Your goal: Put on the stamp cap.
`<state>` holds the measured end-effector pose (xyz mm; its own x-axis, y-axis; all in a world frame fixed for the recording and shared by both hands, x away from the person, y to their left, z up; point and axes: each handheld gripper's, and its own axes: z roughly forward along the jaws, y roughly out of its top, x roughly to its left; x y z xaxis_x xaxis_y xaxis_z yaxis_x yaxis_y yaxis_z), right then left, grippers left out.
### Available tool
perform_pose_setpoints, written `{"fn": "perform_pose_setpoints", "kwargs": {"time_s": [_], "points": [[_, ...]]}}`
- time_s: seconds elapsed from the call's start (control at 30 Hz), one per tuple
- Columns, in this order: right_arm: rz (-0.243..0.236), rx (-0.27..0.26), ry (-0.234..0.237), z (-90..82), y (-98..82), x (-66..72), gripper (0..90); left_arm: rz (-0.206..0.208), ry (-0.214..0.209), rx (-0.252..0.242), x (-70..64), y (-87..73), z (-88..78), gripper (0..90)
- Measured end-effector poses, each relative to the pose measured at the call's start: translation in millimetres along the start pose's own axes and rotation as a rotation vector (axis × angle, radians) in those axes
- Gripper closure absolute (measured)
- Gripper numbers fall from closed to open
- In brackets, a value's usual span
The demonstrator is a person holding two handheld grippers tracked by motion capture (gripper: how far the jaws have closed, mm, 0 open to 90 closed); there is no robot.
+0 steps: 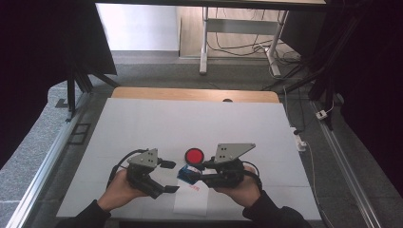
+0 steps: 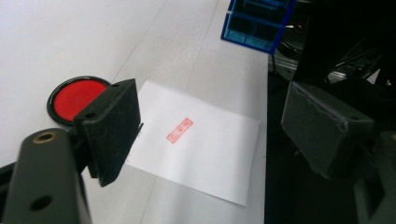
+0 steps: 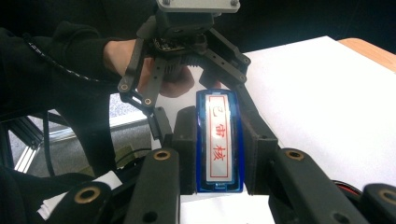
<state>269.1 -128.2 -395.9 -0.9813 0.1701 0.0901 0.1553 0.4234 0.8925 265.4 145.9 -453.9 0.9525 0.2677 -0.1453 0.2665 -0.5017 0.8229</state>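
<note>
At the desk's [image 1: 142, 123] near edge, the right hand-held gripper [image 1: 196, 174] clenches a blue stamp [image 3: 218, 142], its red-lettered face toward that gripper's camera, just above the paper [image 2: 201, 144]. The left hand-held gripper [image 1: 168, 176] stands released, nothing between its jaws. The paper bears a red imprint [image 2: 180, 130]; a red ink pad [image 1: 194, 155] lies beside.

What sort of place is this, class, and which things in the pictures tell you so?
Probably a lab or workshop set up for recording: a white-topped table ringed by dark screens, with loose cables on the floor beneath a bare desk frame.
</note>
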Motion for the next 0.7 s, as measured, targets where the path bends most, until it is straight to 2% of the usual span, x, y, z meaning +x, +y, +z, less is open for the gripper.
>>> {"fn": "perform_pose_setpoints", "kwargs": {"time_s": [0.3, 0.57, 0.7], "points": [[0.003, 0.001, -0.013, -2.0, -0.6, -0.4, 71.6, -0.055, 0.034, -0.011, -1.9, -4.9, -8.9, 13.0], [0.012, 0.007, -0.038, -4.1, -1.8, -2.3, 71.6, -0.064, 0.073, 0.003, -7.2, -12.0, -16.4, 8.1], [0.021, 0.011, -0.053, -5.9, -3.2, -4.3, 71.5, -0.067, 0.109, 0.014, -11.8, -18.8, -22.8, 5.5]]}}
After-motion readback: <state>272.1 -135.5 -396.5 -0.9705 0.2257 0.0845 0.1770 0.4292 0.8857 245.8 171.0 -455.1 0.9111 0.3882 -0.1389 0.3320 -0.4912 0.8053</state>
